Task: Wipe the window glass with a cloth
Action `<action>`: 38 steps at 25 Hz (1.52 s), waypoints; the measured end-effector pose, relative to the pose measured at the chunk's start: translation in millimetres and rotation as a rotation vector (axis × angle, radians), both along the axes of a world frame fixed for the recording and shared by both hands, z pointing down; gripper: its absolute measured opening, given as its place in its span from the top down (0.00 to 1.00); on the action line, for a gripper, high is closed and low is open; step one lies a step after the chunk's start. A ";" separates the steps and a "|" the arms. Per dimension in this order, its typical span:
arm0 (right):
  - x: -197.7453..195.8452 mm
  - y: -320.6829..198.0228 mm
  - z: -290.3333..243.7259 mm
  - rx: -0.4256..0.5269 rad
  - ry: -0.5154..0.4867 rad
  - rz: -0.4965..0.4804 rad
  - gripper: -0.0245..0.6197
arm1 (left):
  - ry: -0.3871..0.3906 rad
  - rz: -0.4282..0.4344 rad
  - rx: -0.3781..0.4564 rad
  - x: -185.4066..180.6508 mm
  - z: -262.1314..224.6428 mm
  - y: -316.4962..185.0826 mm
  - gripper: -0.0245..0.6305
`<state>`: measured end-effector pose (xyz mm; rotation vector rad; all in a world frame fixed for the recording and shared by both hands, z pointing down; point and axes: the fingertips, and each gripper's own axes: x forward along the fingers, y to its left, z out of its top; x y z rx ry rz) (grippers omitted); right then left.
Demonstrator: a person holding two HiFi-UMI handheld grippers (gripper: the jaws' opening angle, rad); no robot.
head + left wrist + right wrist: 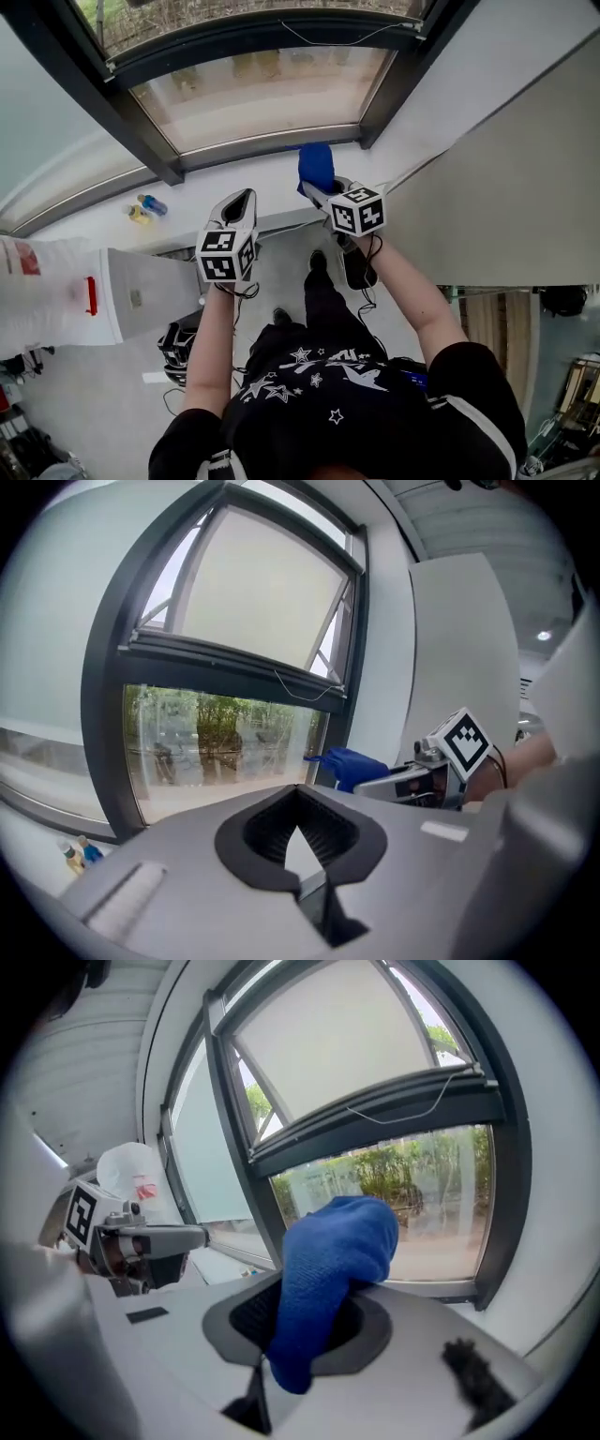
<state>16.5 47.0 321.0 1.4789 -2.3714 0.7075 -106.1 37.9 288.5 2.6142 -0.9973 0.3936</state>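
In the head view, the person's two forearms reach forward toward a window set in a dark window frame [141, 141], with the window glass [262, 94] above a white sill [244, 192]. The left gripper [239, 202] is held over the sill with nothing at its tip. The right gripper [319, 187] is just beside it and carries a blue cloth [316, 167], which lies over the sill near the lower right corner of the pane. Two small bottles [145, 206], one blue and one yellowish, stand on the sill to the left, well apart from both grippers. The left gripper view shows the left gripper [300, 808] with its ribbed jaws brought together at the tips and nothing held between them. Beyond them the glass [225, 738] shows green trees outside. The right gripper [441, 766] enters from the right, and the cloth [352, 764] points at the frame's upright. Whether it touches the frame cannot be told. The bottles [77, 853] sit at the lower left. In the right gripper view, the jaws of the right gripper [314, 1326] pinch the cloth [333, 1269], which bulges up above them and hangs down in front, in line with the glass [403, 1204]. The left gripper [141, 1241] is at the left.
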 end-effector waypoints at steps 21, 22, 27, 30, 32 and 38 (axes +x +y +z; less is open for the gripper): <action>-39.3 102.4 -96.9 0.187 0.016 -0.307 0.85 | 0.042 -0.137 0.048 -29.8 -41.3 91.8 0.95; -31.7 112.3 -98.4 0.197 0.026 -0.321 0.85 | 0.053 -0.152 0.051 -22.4 -44.4 99.1 0.95; -3.5 163.1 -102.1 0.223 -0.001 -0.431 0.84 | 0.100 -0.202 0.051 19.9 -53.8 141.3 0.95; 11.3 186.4 -110.0 0.248 -0.023 -0.461 0.84 | 0.088 -0.209 0.081 44.4 -61.5 168.6 0.95; 19.5 200.6 -115.2 0.266 -0.034 -0.476 0.84 | 0.085 -0.232 0.102 55.2 -68.1 187.3 0.95; 30.1 251.2 -124.9 0.306 -0.075 -0.565 0.84 | 0.076 -0.323 0.137 67.2 -79.7 254.4 0.95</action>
